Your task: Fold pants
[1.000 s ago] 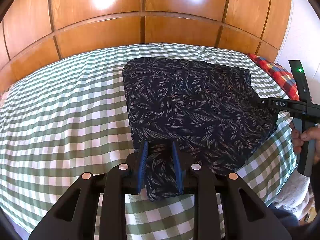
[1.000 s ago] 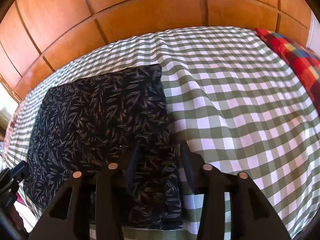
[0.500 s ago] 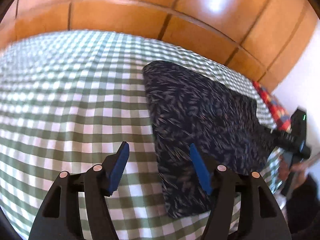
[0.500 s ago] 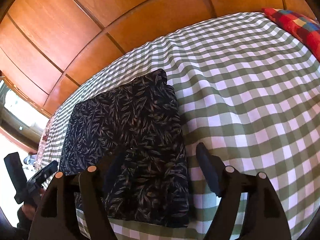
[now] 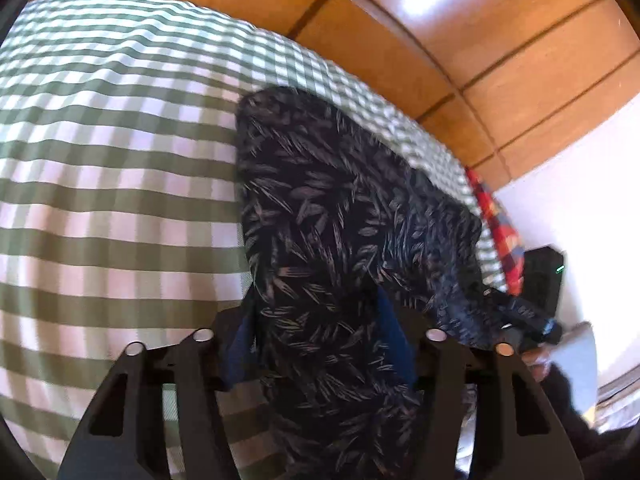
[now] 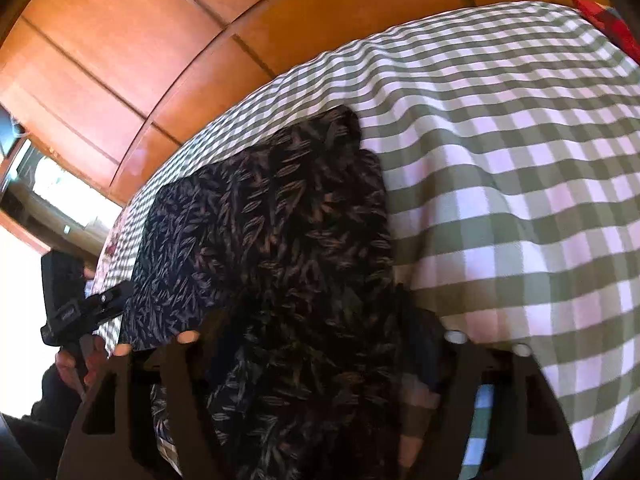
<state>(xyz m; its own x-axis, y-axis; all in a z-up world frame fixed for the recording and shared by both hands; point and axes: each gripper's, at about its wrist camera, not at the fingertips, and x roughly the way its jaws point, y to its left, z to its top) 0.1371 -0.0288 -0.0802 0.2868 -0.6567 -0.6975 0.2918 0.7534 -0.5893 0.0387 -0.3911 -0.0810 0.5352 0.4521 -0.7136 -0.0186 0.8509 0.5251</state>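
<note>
Both tools wide open straddling near edge of folded pants [image 5: 340, 240] on checked bed [image 5: 120, 200]: left tool [image 5: 320, 344] at left corner, right tool [image 6: 316, 344] at right corner, nothing gripped.

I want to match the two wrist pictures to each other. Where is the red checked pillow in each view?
Left wrist view: the red checked pillow lies at the right, beyond the far corner of the pants, next to the white wall.
Right wrist view: only a corner of it shows, at the top right edge.
Shared landmark: the wooden panelling behind the bed.
</note>
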